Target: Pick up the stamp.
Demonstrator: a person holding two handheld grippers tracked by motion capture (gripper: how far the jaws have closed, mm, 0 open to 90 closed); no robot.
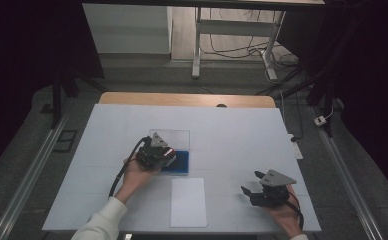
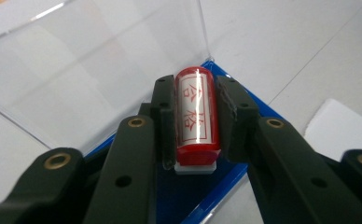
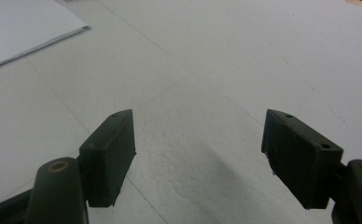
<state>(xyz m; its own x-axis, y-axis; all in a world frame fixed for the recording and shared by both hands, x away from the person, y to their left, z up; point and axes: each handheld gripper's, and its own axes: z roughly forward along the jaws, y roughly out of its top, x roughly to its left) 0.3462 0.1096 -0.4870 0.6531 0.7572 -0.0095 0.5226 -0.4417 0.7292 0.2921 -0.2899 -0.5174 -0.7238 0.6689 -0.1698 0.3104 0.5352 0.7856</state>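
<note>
Tongs in my left hand [image 2: 195, 121] are clamped on a red stamp [image 2: 195, 116]; both pads press its sides. It lies lengthwise between the jaws, its white base toward me, over the blue tray [image 2: 244, 182] with a clear cover [image 2: 100, 70] behind. From above, my left tongs [image 1: 169, 156] sit on that tray [image 1: 182, 162]. My right tongs [image 3: 198, 154] gape wide, holding nothing, above the bare tabletop [image 3: 244, 56], near a white sheet [image 1: 188, 201].
</note>
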